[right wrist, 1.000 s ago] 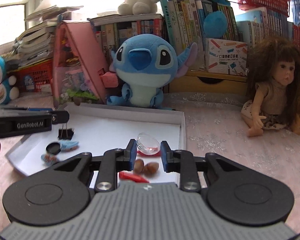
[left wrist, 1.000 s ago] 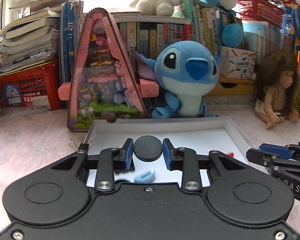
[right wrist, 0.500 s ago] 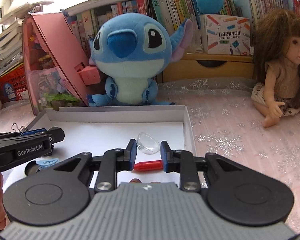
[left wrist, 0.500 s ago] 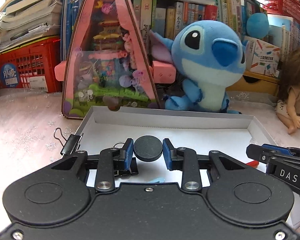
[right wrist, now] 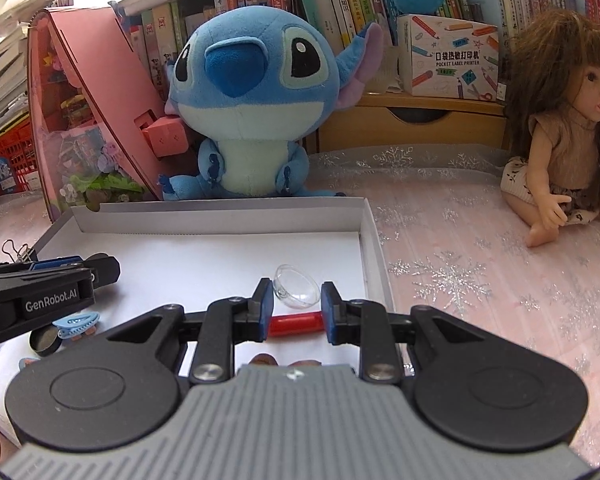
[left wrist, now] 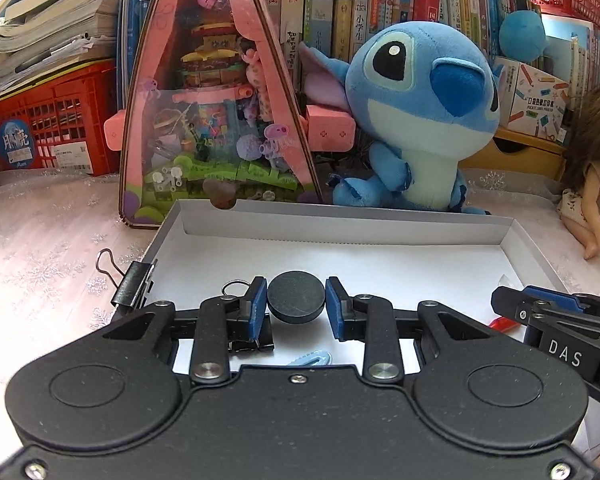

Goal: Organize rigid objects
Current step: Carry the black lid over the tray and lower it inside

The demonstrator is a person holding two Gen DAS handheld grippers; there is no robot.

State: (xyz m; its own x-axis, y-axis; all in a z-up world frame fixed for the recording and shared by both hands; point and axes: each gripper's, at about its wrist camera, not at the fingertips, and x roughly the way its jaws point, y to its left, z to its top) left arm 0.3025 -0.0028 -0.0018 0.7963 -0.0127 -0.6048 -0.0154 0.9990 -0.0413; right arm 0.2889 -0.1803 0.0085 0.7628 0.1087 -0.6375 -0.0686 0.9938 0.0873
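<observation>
The left claw holds a black disc. The right claw holds a clear dome. Lower both gently into the white box, then let go.

binder clip: mostly hidden behind the left gripper's finger
blue clip: near half hidden by that gripper's body
nuts: only tops show
doll: cut by right edge

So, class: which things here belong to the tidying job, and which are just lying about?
Job: white tray; black disc in left tongs; clear dome in right tongs; red piece; blue clip.

Lying about: blue plush; doll; books.
</observation>
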